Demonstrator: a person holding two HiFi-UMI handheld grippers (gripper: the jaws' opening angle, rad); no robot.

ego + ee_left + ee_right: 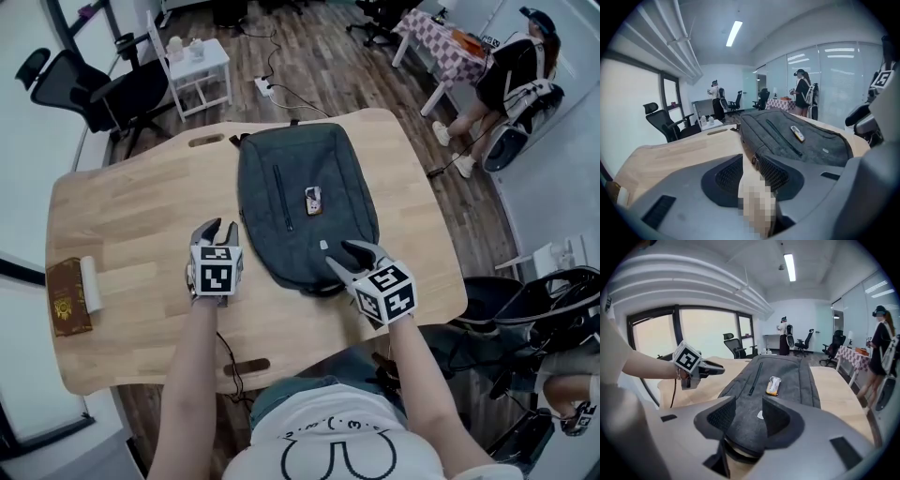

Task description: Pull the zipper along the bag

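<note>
**Mid-table: grey bag flat, both grippers open at its near end**

Bag (328,164) lies flat on the wooden table (141,216), long axis running away from the person. Nothing of its contents shows in any view. Slim pocket zipper (281,199) on the top face looks closed. A small orange-and-white tag (313,201) rests on the top face, near the middle.

Right gripper (339,254): jaws apart, over the bag's near end. In the right gripper view only grey fabric sits between them, nothing clamped. Whether the jaws touch the fabric, cannot tell.

Left gripper (218,227): just beside the bag's near left corner, jaws apart. In the left gripper view bare table shows between them, and a zipper pull (753,158) at the bag's corner sits right at the tip of the right-hand jaw, not gripped.

Far left edge of table: a brown booklet (67,298) with a white roll (91,284) lying against it, well apart from the bag.
</note>
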